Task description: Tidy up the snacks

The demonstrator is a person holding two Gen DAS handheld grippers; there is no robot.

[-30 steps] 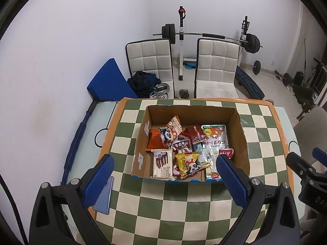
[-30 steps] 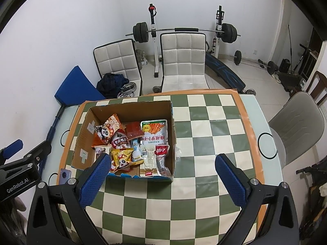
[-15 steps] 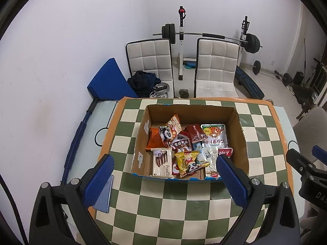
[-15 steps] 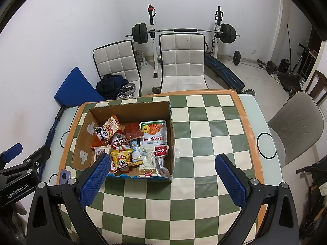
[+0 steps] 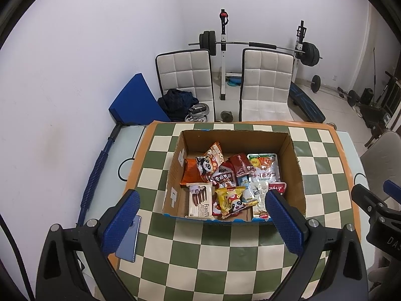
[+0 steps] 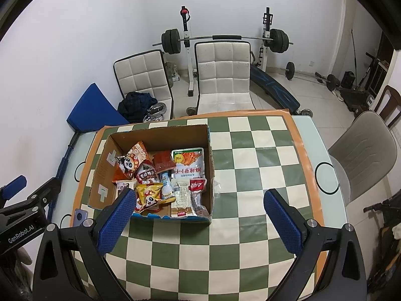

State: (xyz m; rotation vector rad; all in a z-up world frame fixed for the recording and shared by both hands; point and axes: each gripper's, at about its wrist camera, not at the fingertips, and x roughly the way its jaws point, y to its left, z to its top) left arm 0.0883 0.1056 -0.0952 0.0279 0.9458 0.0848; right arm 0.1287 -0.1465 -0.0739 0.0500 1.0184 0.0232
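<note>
Snacks (image 5: pixel 233 180) heaped in the box (image 5: pixel 297 173), both grippers empty

Left gripper (image 5: pixel 201 207) and right gripper (image 6: pixel 199 207) hover spread wide at the box's 6 o'clock, fit for reaching in or for having just let go

Plain white walls (image 5: pixel 87 50) enclose a pale tiled floor (image 6: pixel 313 95), where two white quilted chairs (image 5: pixel 265 75) front a barbell rack (image 6: pixel 220 39); a grey chair (image 6: pixel 363 148) stands right, possibly plastic.

Home room doubling as gym. Behind the checkered worktop (image 5: pixel 225 255): two white padded chairs (image 5: pixel 265 80), barbell rack (image 5: pixel 253 45), weight bench (image 6: pixel 273 87), loose dumbbells (image 6: pixel 290 69) on tiled floor; blue wedge cushion (image 5: pixel 132 102) at its left.
</note>
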